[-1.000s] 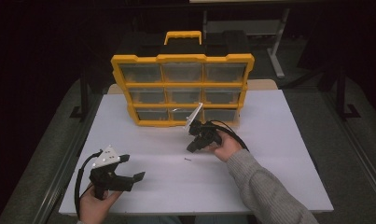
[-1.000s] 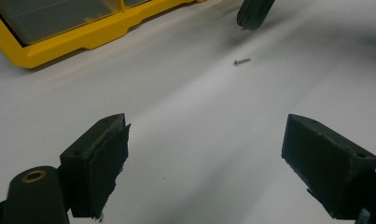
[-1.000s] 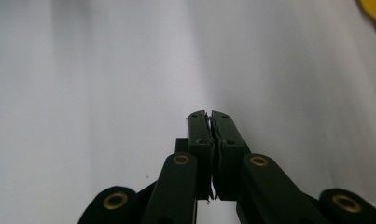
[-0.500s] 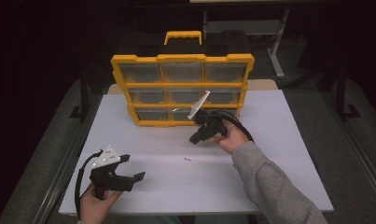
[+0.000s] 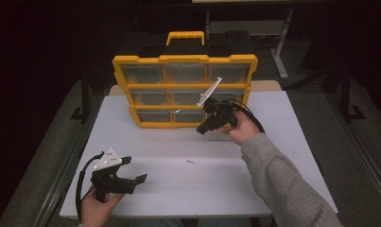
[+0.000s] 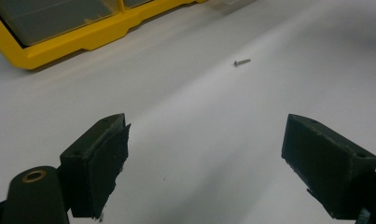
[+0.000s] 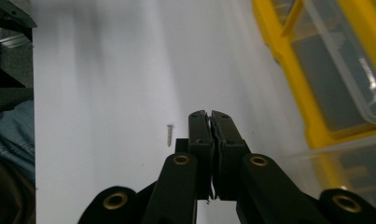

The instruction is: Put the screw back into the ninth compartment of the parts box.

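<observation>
**Table inventory: two grippers, one loose screw, drawer organizer**

The right gripper [image 5: 203,128] is held raised just in front of the lower drawers of the yellow drawer organizer [image 5: 184,60]; its jaws are seen pressed together, with nothing visible between them. The left gripper [image 5: 136,171] is held low at the near left of the white table [image 5: 292,142], jaws spread wide and empty. One small screw [image 5: 190,161] lies alone on the table between the two grippers, touched by neither and well apart from the organizer.
</observation>
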Demonstrator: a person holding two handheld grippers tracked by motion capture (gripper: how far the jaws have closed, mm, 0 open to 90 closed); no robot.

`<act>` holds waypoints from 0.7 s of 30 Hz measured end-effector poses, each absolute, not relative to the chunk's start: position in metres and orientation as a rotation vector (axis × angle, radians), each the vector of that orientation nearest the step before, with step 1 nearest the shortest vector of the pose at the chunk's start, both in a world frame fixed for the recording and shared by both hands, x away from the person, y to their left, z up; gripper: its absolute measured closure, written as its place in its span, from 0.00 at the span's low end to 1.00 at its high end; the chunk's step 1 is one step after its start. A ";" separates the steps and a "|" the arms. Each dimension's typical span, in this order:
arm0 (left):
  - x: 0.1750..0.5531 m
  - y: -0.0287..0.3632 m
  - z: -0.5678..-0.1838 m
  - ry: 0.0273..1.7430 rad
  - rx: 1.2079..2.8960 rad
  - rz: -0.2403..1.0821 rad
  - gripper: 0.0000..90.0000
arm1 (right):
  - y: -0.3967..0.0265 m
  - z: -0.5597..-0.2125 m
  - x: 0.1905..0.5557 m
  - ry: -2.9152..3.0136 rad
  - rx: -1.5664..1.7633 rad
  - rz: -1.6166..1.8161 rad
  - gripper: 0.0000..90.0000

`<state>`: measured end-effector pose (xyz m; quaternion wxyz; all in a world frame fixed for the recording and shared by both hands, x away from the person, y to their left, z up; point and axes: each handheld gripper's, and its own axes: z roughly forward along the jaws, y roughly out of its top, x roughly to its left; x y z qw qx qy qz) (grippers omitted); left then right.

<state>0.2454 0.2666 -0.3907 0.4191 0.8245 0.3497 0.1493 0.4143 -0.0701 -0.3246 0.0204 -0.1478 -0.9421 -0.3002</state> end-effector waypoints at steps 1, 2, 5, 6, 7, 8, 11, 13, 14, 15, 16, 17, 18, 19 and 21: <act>0.245 0.267 -0.391 0.877 2.068 0.375 0.16 | -0.074 -0.320 0.416 -2.922 -0.467 -0.946 0.96; 0.245 0.266 -0.391 0.878 2.066 0.374 0.16 | -0.076 -0.319 0.417 -2.914 -0.476 -0.952 0.96; 0.245 0.266 -0.391 0.877 2.066 0.375 0.16 | -0.083 -0.313 0.420 -2.913 -0.505 -0.967 0.96; 0.245 0.266 -0.391 0.877 2.065 0.375 0.16 | -0.086 -0.311 0.422 -2.913 -0.512 -0.975 0.96; 0.245 0.266 -0.391 0.877 2.066 0.376 0.16 | -0.088 -0.310 0.422 -2.915 -0.522 -0.976 0.96; 0.245 0.266 -0.391 0.878 2.066 0.375 0.16 | -0.091 -0.309 0.423 -2.921 -0.534 -0.973 0.96; 0.245 0.266 -0.391 0.877 2.066 0.376 0.16 | -0.098 -0.306 0.426 -2.929 -0.556 -0.971 0.96; 0.245 0.266 -0.391 0.877 2.067 0.376 0.16 | -0.103 -0.305 0.428 -2.929 -0.577 -0.976 0.96; 0.245 0.266 -0.391 0.877 2.068 0.375 0.16 | -0.105 -0.305 0.428 -2.931 -0.582 -0.975 0.96; 0.245 0.266 -0.391 0.877 2.067 0.376 0.16 | -0.107 -0.306 0.429 -2.932 -0.586 -0.973 0.96; 0.245 0.266 -0.391 0.879 2.064 0.375 0.16 | -0.110 -0.306 0.431 -2.937 -0.589 -0.977 0.96; 0.245 0.266 -0.391 0.881 2.063 0.374 0.16 | -0.111 -0.307 0.431 -2.935 -0.597 -0.980 0.96; 0.245 0.266 -0.391 0.881 2.062 0.374 0.16 | -0.114 -0.307 0.433 -2.935 -0.610 -0.977 0.96; 0.245 0.266 -0.391 0.882 2.062 0.372 0.16 | -0.116 -0.308 0.433 -2.936 -0.621 -0.974 0.96; 0.245 0.266 -0.391 0.879 2.066 0.374 0.16 | -0.118 -0.309 0.435 -2.933 -0.645 -0.962 0.96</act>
